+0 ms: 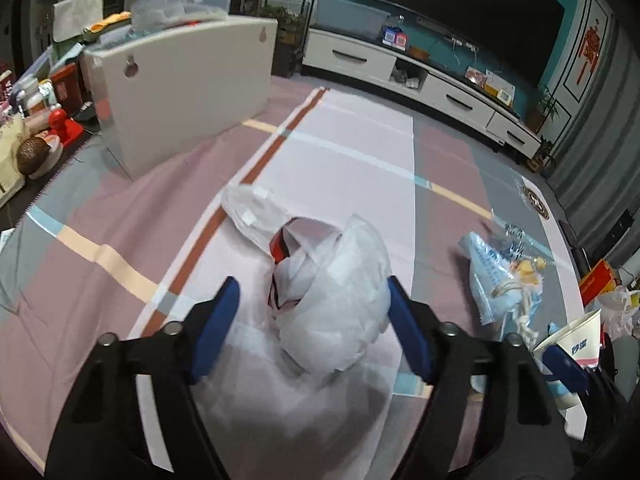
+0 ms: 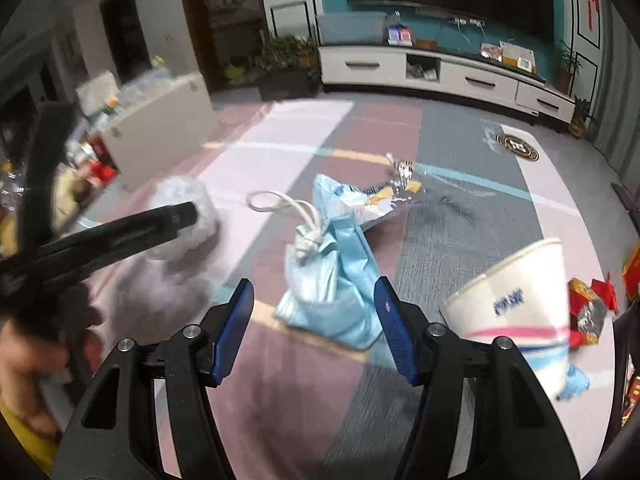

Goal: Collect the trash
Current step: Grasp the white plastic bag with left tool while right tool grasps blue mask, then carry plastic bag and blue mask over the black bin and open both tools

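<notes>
Trash: white plastic bag (image 1: 340, 292) between my L claw (image 1: 314, 312) pads, not pinched; R claw (image 2: 314, 314) open round blue pouch (image 2: 336, 280).

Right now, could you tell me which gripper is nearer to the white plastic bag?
Left. The left gripper straddles the white plastic bag; the right gripper hovers beside it over the light blue pouch.

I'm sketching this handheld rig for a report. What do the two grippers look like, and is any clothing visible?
Both the left gripper and right gripper have angular black plastic bodies with triangular cut-outs, silver pivot bolts and flat blue ribbed pads. No cables show. At the right wrist view's lower left edge is yellow fabric, possibly clothing.
</notes>
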### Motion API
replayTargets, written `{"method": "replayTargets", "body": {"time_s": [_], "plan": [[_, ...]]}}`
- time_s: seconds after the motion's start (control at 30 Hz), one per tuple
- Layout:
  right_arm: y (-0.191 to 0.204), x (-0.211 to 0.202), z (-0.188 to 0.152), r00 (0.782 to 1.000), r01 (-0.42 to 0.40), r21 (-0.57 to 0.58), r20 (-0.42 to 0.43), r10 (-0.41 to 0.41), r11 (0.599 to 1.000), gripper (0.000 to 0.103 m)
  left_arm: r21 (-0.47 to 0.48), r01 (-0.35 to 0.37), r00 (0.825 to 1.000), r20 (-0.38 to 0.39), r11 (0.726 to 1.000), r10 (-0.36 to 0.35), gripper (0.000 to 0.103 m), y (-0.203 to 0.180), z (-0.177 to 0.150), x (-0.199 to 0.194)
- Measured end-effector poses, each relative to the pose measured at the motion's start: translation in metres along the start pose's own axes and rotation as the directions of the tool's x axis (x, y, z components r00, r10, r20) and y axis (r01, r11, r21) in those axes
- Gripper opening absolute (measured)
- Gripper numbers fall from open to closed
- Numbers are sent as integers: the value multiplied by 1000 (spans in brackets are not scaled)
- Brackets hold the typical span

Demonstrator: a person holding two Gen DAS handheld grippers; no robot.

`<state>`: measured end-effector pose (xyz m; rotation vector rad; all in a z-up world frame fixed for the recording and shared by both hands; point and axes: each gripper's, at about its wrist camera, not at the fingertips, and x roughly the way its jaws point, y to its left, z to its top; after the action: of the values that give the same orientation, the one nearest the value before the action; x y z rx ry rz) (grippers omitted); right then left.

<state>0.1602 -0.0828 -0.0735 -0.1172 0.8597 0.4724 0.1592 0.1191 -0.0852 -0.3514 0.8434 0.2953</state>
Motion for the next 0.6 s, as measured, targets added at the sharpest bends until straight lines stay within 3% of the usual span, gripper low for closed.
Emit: {"method": "replayTargets", "body": {"time_s": [0.03,0.07,0.1,0.2,0.27,0.43,0.6], "plan": [[0,7,0,1000,10,-2,-14,-10,1000,62,2,3,1000,-6,1000,-3,62,0,-1,1],[-2,13,2,1000,15,0,-25,-15,1000,59,8,6,1000,-10,1000,-6,48,0,-2,1],[-4,19,1,999,16,6,-40,-16,1000,47,22,7,1000,-13,1000,-7,38,-1,-4,0],[-6,26,-2,998,21,8,-61,-21,1000,21,38,16,1000,-18,999,-16,26,-1,-6,-7],[-8,22,-5,998,-8,28,-59,10,1000,14,10,46,998,-34,999,-45,24,5,-6,-13],[-14,-13,-14,994,-109,107,3,109,988,11,6,84,996,17,996,-84,23,15,-6,-46],[-9,-60,-29,986,-158,72,71,152,985,11,71,142,986,75,987,-147,23,15,-24,-89]]}}
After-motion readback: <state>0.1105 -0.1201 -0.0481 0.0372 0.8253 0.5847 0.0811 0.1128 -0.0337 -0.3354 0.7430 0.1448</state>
